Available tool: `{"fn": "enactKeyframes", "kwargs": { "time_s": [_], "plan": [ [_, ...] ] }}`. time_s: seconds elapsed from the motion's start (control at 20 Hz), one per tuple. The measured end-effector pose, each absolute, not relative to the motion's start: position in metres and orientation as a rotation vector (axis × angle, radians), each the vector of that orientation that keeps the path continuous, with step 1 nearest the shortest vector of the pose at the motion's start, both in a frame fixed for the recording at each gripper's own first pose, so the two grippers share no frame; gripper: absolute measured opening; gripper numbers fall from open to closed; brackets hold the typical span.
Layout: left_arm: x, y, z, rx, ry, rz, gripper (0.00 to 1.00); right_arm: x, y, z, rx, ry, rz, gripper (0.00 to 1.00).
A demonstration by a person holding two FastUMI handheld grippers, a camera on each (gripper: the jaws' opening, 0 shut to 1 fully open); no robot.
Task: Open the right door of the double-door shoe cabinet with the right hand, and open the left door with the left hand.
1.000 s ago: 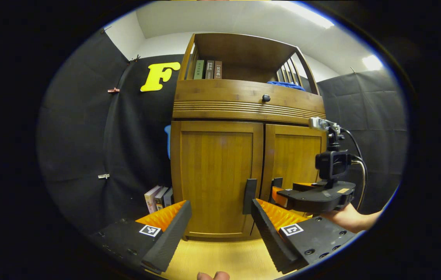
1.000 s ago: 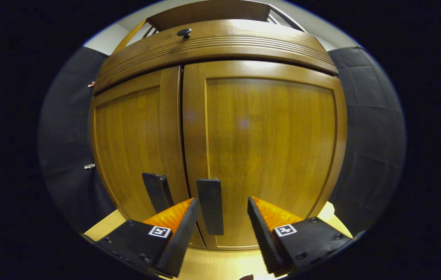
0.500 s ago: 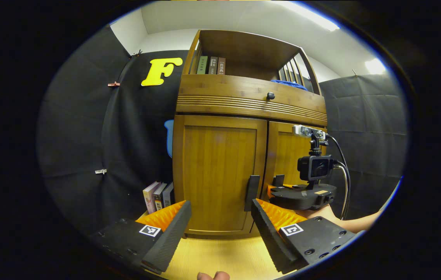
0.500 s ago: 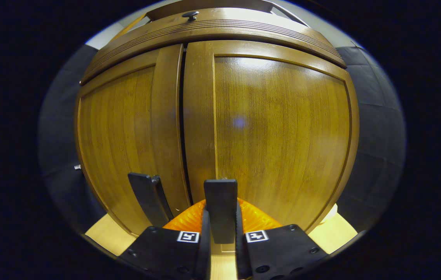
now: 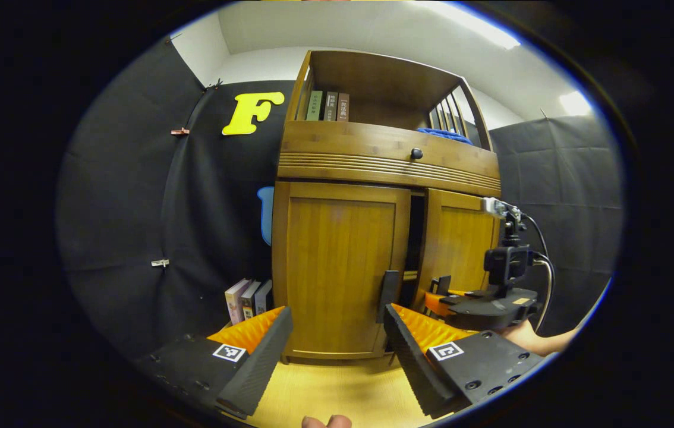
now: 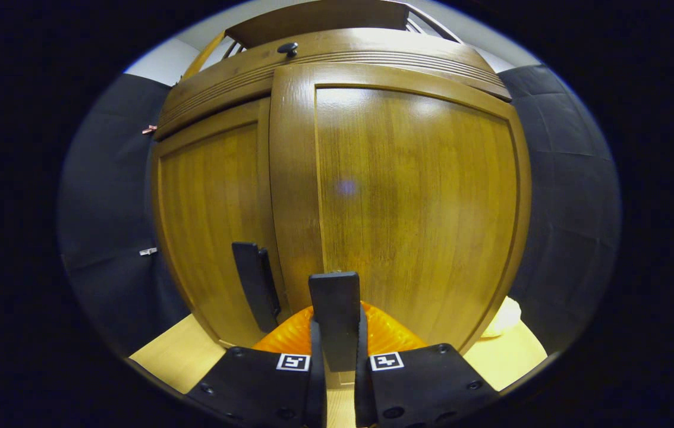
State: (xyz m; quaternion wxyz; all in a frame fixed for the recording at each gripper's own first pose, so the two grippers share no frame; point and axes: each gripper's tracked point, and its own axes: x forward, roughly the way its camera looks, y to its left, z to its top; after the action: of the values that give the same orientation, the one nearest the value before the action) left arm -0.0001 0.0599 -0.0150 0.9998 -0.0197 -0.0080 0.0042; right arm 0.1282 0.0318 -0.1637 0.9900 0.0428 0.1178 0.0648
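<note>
Fingers (image 6: 315,380) clamp right door handle (image 6: 335,309) (door (image 6: 414,202) ajar); wood floor (image 6: 509,356).

Right gripper (image 6: 337,356): fingers drawn close together, both pressing on the sides of the right door handle (image 6: 334,315), which stands upright between them. In the left gripper view the same gripper sits low at right, level, pointing left toward the cabinet; a bare hand (image 5: 530,337) and forearm hold it from behind and below.

Left gripper (image 5: 337,342): fingers spread wide apart, nothing between them, held level and pointing forward. Right fingertip sits just below the left door handle (image 5: 389,288); contact cannot be told. A fingertip of the holding hand shows at the bottom edge.
</note>
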Motion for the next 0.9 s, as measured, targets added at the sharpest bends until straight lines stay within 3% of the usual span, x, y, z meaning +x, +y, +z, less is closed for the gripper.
{"fn": "enactKeyframes", "kwargs": {
  "time_s": [0.55, 0.9],
  "plan": [
    [0.006, 0.01, -0.012, -0.046, -0.022, -0.011, 0.96, 0.042, -0.021, -0.159, 0.119, 0.26, 0.165, 0.22],
    [0.018, -0.02, -0.009, -0.049, -0.024, -0.029, 0.96, 0.005, -0.069, -0.156, 0.091, 0.275, 0.111, 0.21]
  ]
}}
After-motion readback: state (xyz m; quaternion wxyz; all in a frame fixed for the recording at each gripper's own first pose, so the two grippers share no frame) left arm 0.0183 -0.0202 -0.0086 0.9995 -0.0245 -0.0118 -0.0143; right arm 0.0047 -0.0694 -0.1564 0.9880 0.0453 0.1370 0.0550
